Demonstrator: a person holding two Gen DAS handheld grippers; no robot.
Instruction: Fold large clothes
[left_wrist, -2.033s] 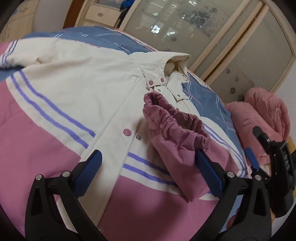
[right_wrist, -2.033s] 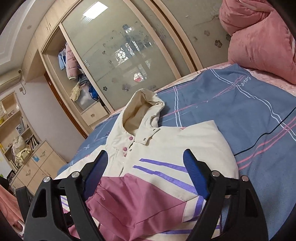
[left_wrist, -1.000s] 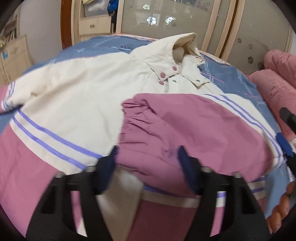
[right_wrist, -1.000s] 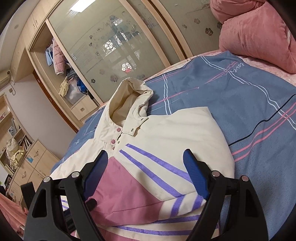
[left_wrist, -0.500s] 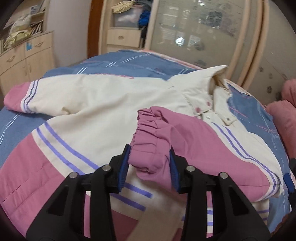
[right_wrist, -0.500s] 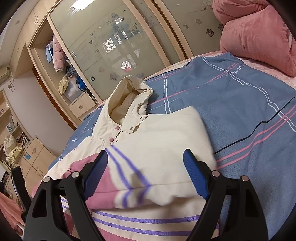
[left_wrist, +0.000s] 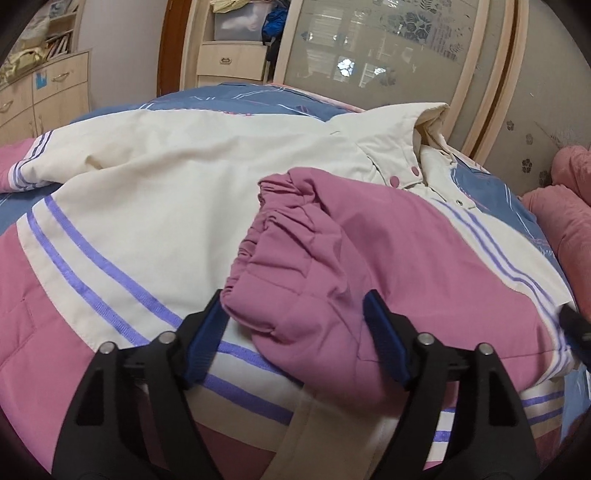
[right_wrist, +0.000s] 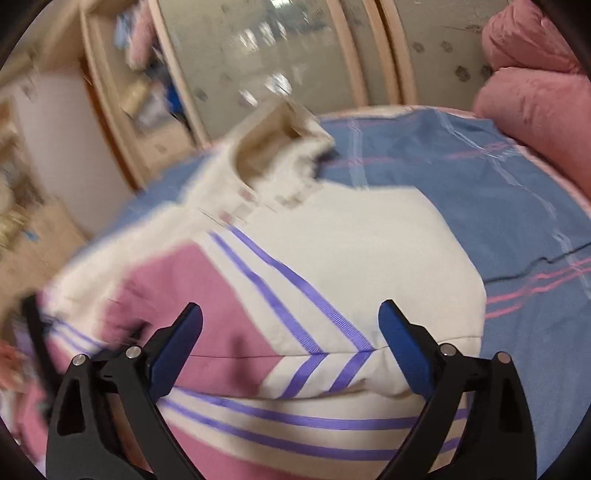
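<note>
The left gripper (left_wrist: 295, 328) points down at a slant, and its jaws have just been opening; the pink sleeve cuff (left_wrist: 295, 266) lies between them, seemingly let go. The right gripper (right_wrist: 290, 341), blurred in its own view, also slants downward, its jaws spread wide and just opened further, with nothing pinched.
</note>
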